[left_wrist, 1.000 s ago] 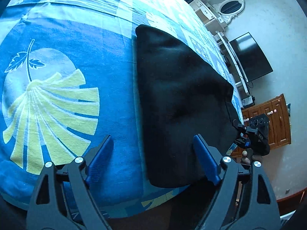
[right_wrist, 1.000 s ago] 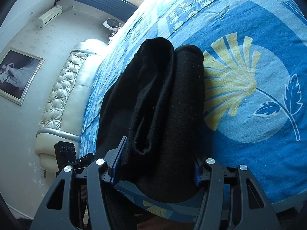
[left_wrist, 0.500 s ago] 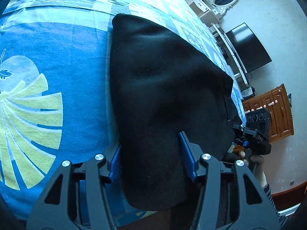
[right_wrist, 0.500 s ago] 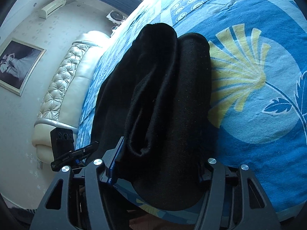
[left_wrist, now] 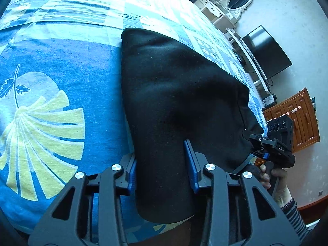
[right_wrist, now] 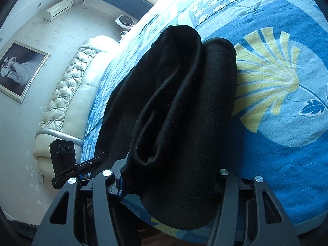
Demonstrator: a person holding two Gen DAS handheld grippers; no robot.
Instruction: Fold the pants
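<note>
Black pants (left_wrist: 174,86) lie folded lengthwise on a blue bedspread (left_wrist: 51,61) with a yellow leaf print. My left gripper (left_wrist: 162,170) straddles their near end; its jaws are closing, and both blue pads (left_wrist: 190,164) touch the cloth between them. In the right wrist view the pants (right_wrist: 184,102) show as a thick doubled roll. My right gripper (right_wrist: 170,180) is shut on the near end of that roll, which hides its pads. Each gripper appears in the other's view: the right one's body (left_wrist: 278,143) with a hand (left_wrist: 272,176), and the left one's body (right_wrist: 63,160).
The bed's near edge runs just under both grippers. A tufted cream headboard (right_wrist: 67,106), a framed picture (right_wrist: 20,69) and an air conditioner (right_wrist: 58,9) stand on one side. A television (left_wrist: 266,53), a wooden cabinet (left_wrist: 297,119) and a white dresser (left_wrist: 235,2) line the other.
My left gripper slid from over the bedspread onto the pants' near end and its jaws drew in around the cloth. The right gripper kept its hold while moving a little.
</note>
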